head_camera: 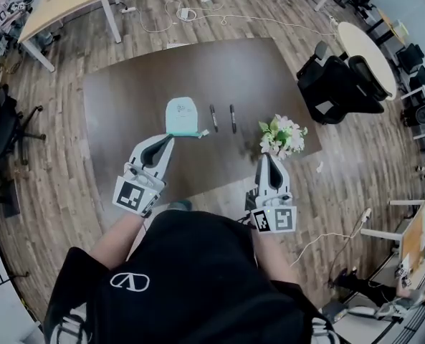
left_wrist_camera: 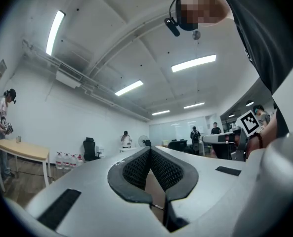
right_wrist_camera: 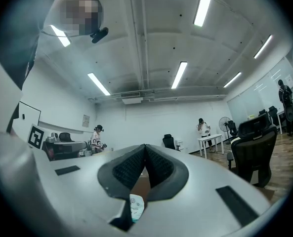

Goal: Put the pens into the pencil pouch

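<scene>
Pens (head_camera: pixel 213 117) judged light, stiff, slippery, best pinched mid-barrel; pouch (head_camera: pixel 181 117) judged soft, likely to slide on counter (head_camera: pixel 126 106); left tongs (head_camera: pixel 170 139), right tongs (head_camera: pixel 271 157) both closed, empty

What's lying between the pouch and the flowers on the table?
The head view shows two pens on the table between the pouch and the flowers: left pen and right pen, side by side, not touching.
</scene>
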{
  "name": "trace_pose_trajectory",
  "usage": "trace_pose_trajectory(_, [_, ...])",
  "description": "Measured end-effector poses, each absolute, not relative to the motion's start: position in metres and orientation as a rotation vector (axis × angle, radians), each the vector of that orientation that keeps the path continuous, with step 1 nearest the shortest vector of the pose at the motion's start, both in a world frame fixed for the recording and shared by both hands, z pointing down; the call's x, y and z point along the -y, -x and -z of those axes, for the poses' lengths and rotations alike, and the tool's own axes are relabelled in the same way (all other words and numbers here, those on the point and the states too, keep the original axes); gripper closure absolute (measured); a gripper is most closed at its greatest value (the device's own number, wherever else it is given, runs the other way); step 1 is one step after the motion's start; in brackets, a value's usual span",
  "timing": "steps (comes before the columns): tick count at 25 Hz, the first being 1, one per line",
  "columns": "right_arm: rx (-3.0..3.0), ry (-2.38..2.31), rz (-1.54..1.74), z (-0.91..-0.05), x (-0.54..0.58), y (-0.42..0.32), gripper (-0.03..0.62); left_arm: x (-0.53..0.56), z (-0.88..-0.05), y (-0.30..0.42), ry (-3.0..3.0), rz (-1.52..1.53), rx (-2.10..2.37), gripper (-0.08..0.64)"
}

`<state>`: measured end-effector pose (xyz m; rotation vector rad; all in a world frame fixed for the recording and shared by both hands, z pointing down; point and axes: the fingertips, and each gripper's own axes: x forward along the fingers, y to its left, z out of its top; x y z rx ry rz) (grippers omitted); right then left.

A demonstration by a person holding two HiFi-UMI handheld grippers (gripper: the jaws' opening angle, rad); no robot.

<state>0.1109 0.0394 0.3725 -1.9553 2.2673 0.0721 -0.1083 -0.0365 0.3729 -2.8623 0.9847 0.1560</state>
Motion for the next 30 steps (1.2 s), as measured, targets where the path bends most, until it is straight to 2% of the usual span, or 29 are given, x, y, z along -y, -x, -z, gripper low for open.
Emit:
trace_pose_trajectory(14, [-2.333,1.885,-0.035,-0.377,0.02,-0.13,0.594,0.088,-0.383,0.076,2.838,-0.035,-0.987,0.557])
trace_pose_trajectory(15, [-2.336,1.878,-0.028,-0.377,0.022,-0.132,0.594,0.09,-0.387,0.07,2.815,0.032,-0.966,0.528])
trace_pose_trajectory(16, [-2.334,1.872,-0.02,-0.377,0.023,-0.135,0.594,0.093,-0.389,0.065,2.78,0.107,-0.944,0.264])
trace_pose_trajectory(17, [-2.331,1.868,-0.016,-0.378,0.024,-0.137,0.594,0.097,-0.391,0.06,2.735,0.174,-0.924,0.166])
trace_pose_trajectory(23, [-2.332,1.876,0.01,-0.389,0.024,-0.154,0.594,0.119,-0.422,0.045,2.531,0.522,-0.788,0.166])
trace_pose_trajectory(30, [-2.33,1.941,0.082,-0.408,0.019,-0.173,0.594,0.158,-0.547,0.037,2.398,0.992,-0.407,0.166])
